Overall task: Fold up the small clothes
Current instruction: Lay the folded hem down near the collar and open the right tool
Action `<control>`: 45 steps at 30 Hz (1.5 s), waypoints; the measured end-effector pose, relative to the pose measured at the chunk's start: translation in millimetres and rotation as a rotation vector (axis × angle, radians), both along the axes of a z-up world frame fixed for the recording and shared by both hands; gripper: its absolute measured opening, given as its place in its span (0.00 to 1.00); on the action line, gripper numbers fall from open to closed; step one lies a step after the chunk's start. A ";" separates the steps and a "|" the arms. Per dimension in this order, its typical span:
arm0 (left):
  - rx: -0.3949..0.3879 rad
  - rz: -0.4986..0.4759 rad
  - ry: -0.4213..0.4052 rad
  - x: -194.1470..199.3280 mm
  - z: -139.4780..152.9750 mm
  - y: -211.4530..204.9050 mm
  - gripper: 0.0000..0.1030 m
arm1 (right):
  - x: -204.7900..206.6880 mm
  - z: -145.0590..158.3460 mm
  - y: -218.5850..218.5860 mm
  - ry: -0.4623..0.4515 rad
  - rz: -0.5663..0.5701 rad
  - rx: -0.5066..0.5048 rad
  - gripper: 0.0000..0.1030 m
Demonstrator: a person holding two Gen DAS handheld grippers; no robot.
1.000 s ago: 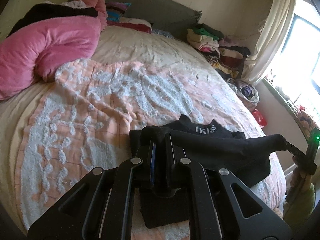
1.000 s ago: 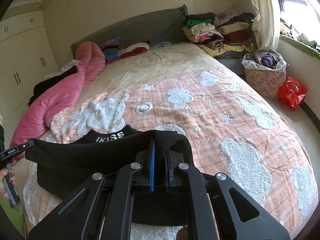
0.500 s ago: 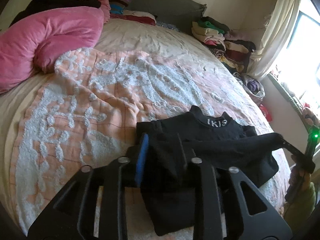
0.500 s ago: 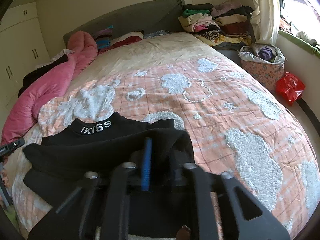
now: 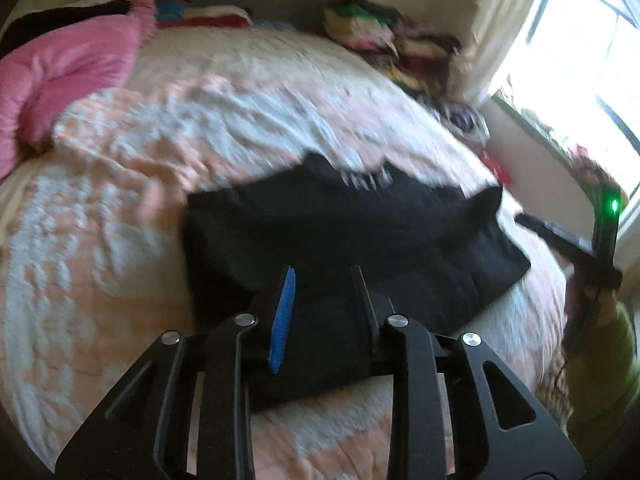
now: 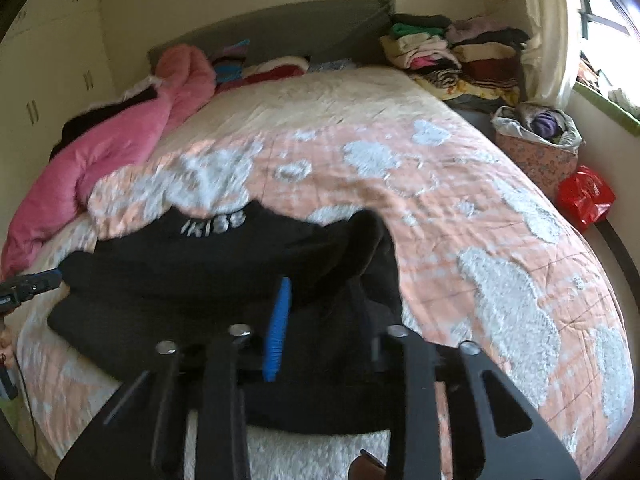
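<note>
A small black garment (image 5: 332, 232) with white "IKISS" lettering at its collar lies folded on the peach and white bedspread (image 5: 120, 200); it also shows in the right wrist view (image 6: 208, 276). My left gripper (image 5: 322, 276) is open just above the garment's near edge, holding nothing. My right gripper (image 6: 320, 288) is open over the garment's right side, where a black fold stands up slightly. The right gripper also shows at the far right of the left wrist view (image 5: 560, 236). The left wrist view is blurred.
A pink duvet (image 6: 120, 136) lies at the left of the bed. Stacked folded clothes (image 6: 448, 52) sit at the far right by the headboard. A patterned basket (image 6: 536, 148) and a red bag (image 6: 584, 196) stand on the floor right of the bed.
Both grippers have opened and let go of the black garment's folded edge. The edge now lies down on the garment, and both grippers have drawn back a little.
</note>
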State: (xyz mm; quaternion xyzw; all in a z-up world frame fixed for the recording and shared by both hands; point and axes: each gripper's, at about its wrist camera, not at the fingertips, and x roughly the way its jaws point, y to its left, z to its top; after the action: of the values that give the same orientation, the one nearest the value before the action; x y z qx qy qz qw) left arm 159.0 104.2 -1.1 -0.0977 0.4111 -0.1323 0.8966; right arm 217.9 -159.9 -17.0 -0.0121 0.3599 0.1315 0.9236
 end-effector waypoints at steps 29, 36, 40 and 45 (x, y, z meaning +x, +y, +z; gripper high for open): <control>0.138 0.108 -0.019 64.7 -18.6 14.1 0.19 | 86.2 -47.7 37.1 0.078 -0.035 -0.141 0.18; 0.070 0.221 -0.073 63.7 2.4 54.8 0.23 | 110.4 -40.3 29.8 0.065 -0.085 -0.120 0.18; 0.038 0.233 -0.039 62.3 -2.4 62.2 0.28 | 109.5 -37.0 18.7 0.053 -0.102 -0.118 0.19; -0.032 0.213 0.036 63.7 -22.1 57.4 0.39 | 110.5 -41.0 -2.9 0.079 -0.136 -0.102 0.42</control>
State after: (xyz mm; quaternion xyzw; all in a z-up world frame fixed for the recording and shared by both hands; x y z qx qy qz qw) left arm 222.7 161.6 -23.2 -0.1574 0.4121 -0.0412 0.8965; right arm 328.4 -162.9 -58.0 -0.0295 0.4024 0.0505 0.9136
